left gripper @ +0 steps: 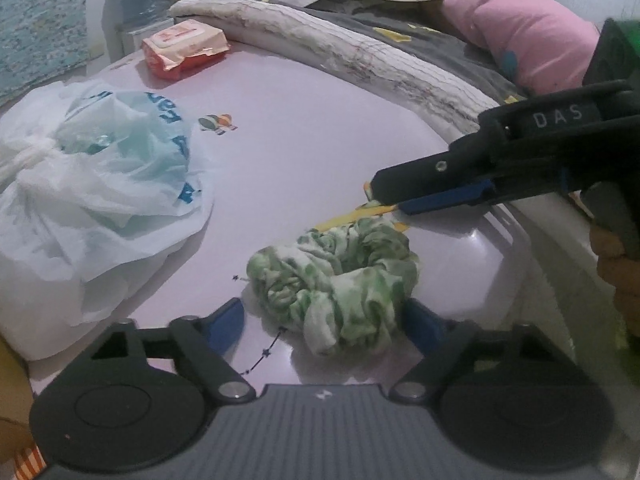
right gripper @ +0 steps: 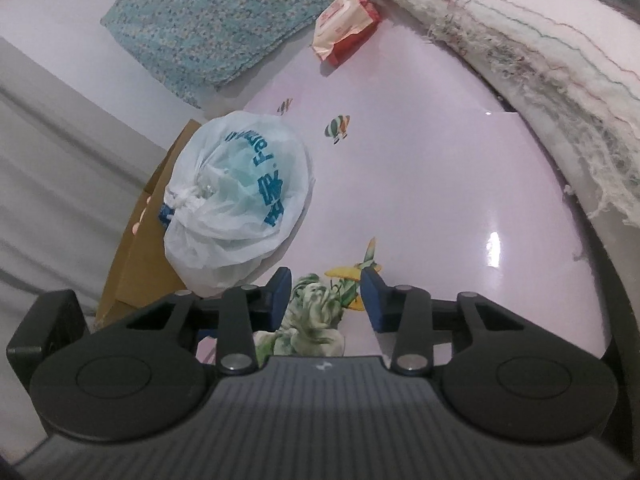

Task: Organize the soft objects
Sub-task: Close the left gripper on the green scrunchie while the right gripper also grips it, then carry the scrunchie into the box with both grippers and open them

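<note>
1. Pale lilac and glossy, the table top (left gripper: 304,92) carried small printed balloons, and a tied white plastic bag (left gripper: 92,184) lay on its left part, well apart from a pack of wipes (left gripper: 184,48) at the far edge.
2. A green and white scrunchie (left gripper: 336,284) lay on the table just in front of the left gripper (left gripper: 324,320), with its long axis running from near left to far right.
3. The left gripper stood open, one blue pad on each side of the near end of the scrunchie, and neither pad clearly pressed it.
4. The right gripper (right gripper: 326,300) reached the far right end; in its own view the cloth sat between the pads with a gap on the right side.
5. Whether the right gripper already pinched the cloth could not be told.
6. Judged from this, the left gripper was nearer to the bulk.
</note>
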Tool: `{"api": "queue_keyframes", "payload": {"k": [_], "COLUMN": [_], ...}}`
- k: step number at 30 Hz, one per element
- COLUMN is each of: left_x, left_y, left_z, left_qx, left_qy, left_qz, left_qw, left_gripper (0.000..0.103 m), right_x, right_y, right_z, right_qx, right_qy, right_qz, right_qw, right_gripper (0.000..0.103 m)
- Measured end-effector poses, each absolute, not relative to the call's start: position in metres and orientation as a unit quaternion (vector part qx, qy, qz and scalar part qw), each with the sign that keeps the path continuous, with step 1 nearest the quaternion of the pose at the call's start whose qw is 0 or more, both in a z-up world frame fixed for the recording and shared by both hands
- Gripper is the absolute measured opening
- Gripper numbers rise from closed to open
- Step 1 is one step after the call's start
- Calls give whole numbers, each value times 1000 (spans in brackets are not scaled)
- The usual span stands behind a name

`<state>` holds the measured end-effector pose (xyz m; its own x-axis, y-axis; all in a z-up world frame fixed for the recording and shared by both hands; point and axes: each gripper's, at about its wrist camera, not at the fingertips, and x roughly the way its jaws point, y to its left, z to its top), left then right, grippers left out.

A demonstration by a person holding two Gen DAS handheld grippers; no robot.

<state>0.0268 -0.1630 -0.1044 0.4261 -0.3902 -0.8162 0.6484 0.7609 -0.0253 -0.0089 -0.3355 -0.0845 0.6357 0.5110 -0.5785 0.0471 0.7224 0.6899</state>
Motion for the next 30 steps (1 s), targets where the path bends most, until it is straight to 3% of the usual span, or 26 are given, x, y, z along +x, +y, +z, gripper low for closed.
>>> {"api": "queue_keyframes", "payload": {"k": [14,18,20,30], "left_x": [31,32,33,26], "left_y": [-163,-163,-162,-153], "left_z": [-104,-104,-104,-84], "left_qx": [155,155,152,148], "left_qy": [419,415,415,396], "left_qz": [-315,-311,-307,-295], "left_qw": [837,841,843,857], "left_gripper": [51,43,39,34], "right_x": [6,12,14,8], "right_y": [-299,-294,-291,-289], "right_z": [-77,-80,-82,-71], "right_qx": [257,253,253,292], "right_qy": [452,453,455,433], "right_qz": [169,174,177,207], "right_qw": [837,837,835,828], "right_gripper": [39,36,29,25]}}
